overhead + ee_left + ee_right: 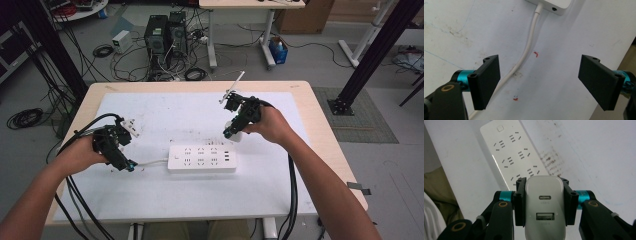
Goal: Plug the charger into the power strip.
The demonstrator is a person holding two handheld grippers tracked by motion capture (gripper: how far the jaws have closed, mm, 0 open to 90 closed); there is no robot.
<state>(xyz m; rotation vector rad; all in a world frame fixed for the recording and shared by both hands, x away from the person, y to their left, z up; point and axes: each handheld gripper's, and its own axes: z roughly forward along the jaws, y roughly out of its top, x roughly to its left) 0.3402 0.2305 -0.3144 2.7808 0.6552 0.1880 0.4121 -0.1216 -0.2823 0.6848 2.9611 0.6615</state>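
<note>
- Your right gripper (545, 202) is clamped on a white charger (545, 210); the two black fingers (520, 202) press its flat sides, and its port face, with two sockets, looks back at the camera riding on the gripper.
- The charger's prongs point away past the fingertips and cannot be seen, so whether they line up with a socket cannot be judged.
- The power strip (202, 158) lies flat on the white mat (165, 192), beyond and below the right fingertips in the right gripper view. The charger is held in the air, apart from the strip, as the high view shows.
- Your left gripper (541, 82) has its fingers (486, 80) standing wide with nothing between the pads. The strip's white cord (525, 52) runs over the mat below the gap, closer to the left-hand finger, and the strip's end sits just ahead of the fingertips.
- Done: the charger is picked up and brought near the strip.
- Left, in my judgement: bring the prongs down over a free socket, press the charger home, then release. The strip is not yet steadied, and the left fingers look placed to do that at the cord end.
</note>
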